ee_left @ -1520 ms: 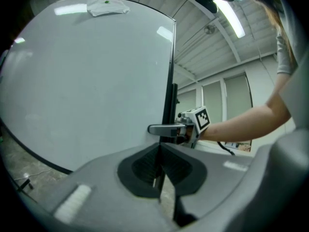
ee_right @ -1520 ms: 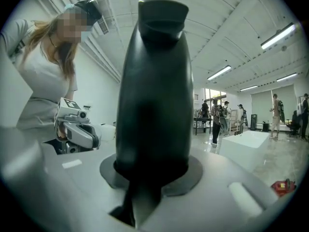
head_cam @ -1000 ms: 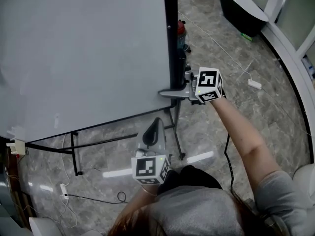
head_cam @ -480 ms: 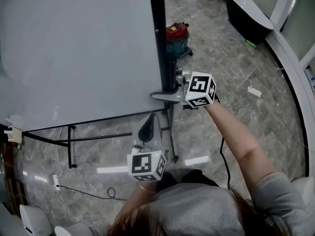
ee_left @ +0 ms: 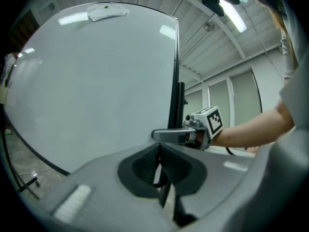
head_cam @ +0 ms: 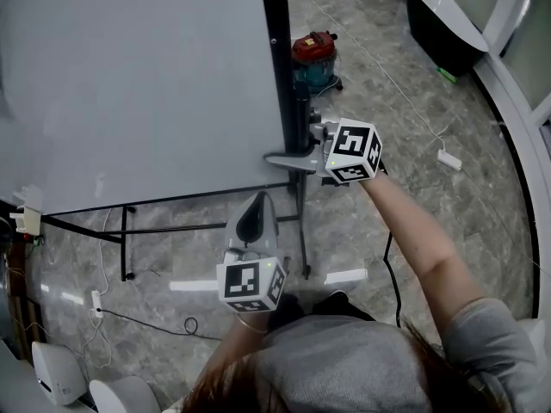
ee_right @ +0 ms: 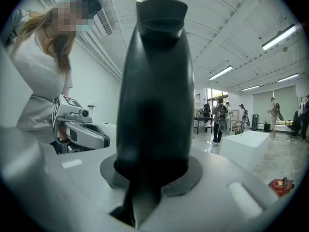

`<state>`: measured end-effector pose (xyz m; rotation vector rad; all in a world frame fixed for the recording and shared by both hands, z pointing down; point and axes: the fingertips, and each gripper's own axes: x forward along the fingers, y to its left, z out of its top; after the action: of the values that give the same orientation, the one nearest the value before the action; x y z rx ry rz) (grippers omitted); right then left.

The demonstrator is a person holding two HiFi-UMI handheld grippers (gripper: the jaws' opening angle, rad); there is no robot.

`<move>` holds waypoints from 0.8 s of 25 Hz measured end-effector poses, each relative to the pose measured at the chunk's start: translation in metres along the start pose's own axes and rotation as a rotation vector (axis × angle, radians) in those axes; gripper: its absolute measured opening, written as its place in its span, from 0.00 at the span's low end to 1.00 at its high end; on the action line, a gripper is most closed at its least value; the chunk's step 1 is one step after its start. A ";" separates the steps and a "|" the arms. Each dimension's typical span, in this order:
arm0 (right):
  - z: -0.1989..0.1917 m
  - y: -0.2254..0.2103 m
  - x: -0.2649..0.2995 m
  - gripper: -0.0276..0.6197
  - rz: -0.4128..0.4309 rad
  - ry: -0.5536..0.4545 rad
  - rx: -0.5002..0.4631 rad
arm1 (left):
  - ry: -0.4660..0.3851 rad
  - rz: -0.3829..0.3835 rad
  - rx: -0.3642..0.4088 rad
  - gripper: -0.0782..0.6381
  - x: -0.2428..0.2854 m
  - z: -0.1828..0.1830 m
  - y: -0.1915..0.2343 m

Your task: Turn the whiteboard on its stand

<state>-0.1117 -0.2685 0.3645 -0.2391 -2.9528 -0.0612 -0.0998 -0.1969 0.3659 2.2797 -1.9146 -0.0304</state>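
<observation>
The big whiteboard fills the upper left of the head view and most of the left gripper view. Its black side frame runs down the right edge. My right gripper reaches in from the right and is shut on the lower part of this frame, near the board's bottom corner. In the right gripper view the black frame stands upright between the jaws. My left gripper hangs below the board's lower edge, shut and holding nothing, clear of the board. It looks towards the right gripper.
The stand's black legs rest on a grey marble floor. A red vacuum cleaner sits behind the board's edge. A black tub and a white power strip with cable lie to the right. Several people stand far off.
The board's right edge has shifted left in the head view, and the red vacuum cleaner now shows behind it. The right gripper keeps its hold on the frame. The left gripper has hardly moved.
</observation>
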 end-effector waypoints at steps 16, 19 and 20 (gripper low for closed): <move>-0.015 0.010 -0.048 0.19 0.003 -0.010 -0.010 | -0.005 0.021 0.000 0.10 0.004 -0.016 -0.047; -0.018 0.008 -0.056 0.19 0.006 -0.011 -0.010 | -0.008 0.029 -0.002 0.10 0.009 -0.018 -0.056; -0.019 0.008 -0.059 0.19 0.008 -0.012 -0.010 | -0.008 0.033 -0.004 0.10 0.010 -0.020 -0.059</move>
<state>-0.0494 -0.2707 0.3726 -0.2530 -2.9639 -0.0744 -0.0385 -0.1950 0.3781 2.2485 -1.9546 -0.0394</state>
